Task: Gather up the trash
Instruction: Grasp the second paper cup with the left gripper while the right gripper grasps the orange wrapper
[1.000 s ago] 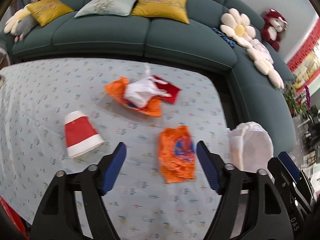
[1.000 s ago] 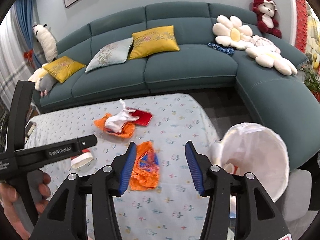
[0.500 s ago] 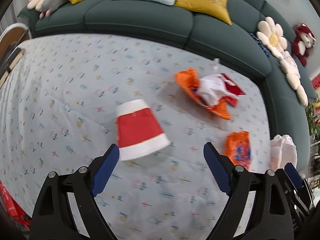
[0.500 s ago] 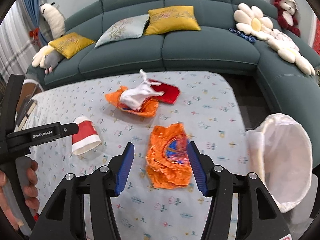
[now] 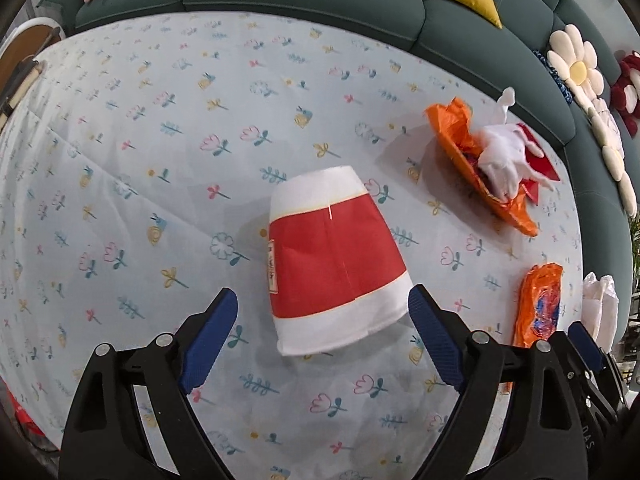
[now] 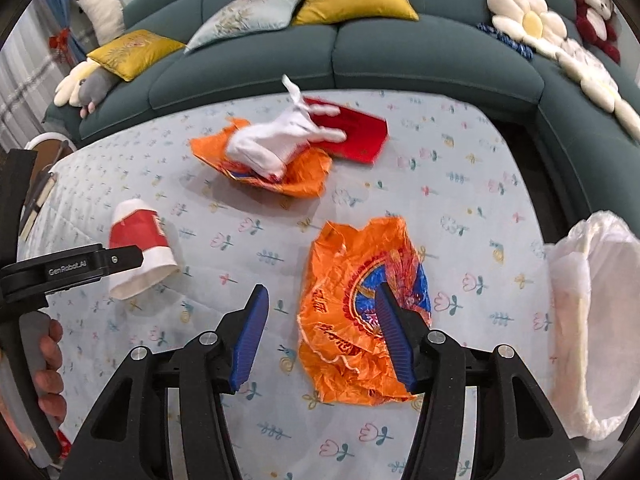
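Note:
A red and white paper cup (image 5: 332, 264) lies on its side on the flowered tablecloth (image 5: 160, 160). My left gripper (image 5: 320, 300) is open, with its blue pads on either side of the cup's wide end and not touching it. A flat orange wrapper (image 6: 360, 280) lies below my right gripper (image 6: 322, 292), which is open; its right pad hangs over the wrapper and its left pad over bare cloth. Further back, a white crumpled glove (image 6: 276, 148) rests on another orange wrapper (image 6: 304, 176) beside a red packet (image 6: 356, 136). The cup (image 6: 140, 248) also shows in the right wrist view.
An open white trash bag (image 6: 592, 320) hangs at the table's right edge. A teal sofa (image 6: 400, 52) with cushions and plush toys wraps around the far and right sides. A person's hand (image 6: 48, 360) grips the left tool's handle at the left.
The left gripper swung from above the flat orange wrapper over to the cup, came down and opened wider. The right gripper sank closer to the flat orange wrapper.

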`<state>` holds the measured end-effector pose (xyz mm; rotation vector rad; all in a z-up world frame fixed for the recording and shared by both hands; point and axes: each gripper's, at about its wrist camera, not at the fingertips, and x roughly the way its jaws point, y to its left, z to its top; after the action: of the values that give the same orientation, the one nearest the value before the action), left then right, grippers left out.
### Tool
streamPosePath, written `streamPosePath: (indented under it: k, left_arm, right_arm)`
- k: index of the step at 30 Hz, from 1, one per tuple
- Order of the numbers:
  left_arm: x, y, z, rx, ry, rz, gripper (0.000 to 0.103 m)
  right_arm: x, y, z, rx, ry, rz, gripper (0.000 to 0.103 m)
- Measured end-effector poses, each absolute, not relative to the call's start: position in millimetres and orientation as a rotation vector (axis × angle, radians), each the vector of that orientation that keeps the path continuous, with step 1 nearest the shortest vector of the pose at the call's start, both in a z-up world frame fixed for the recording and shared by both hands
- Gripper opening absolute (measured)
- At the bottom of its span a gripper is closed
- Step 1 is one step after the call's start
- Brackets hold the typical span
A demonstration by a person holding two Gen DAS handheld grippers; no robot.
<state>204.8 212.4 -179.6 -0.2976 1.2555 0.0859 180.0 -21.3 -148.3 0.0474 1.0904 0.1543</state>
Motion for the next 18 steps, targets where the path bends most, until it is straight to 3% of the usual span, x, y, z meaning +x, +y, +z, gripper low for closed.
streamPosePath:
  k: [5,8,14,18]
  left_arm:
    - [208.2,205.8,-192.5,-0.309,1.271,0.058,0.083]
    - [208.7,199.2,-197.1,-0.313,1.277,0.038,0.076]
    - [205.9,185.2,-195.3,-0.291,1.263,0.021,0.073]
    - [203.0,174.3,-193.1,-0.282,1.262,0.001,0.071]
  right_arm:
    - [183.1,-30.5,-162.5,0.062,1.130,0.141,0.054]
    - [183.7,-36.4,-170.5,0.084,1.158,0.143,0.054]
    - [181.9,-35.7,-183.8,0.082,1.204,0.160,0.054]
    - [179.2,-33.5,-186.9,0.087,1.216,0.176,0.059]
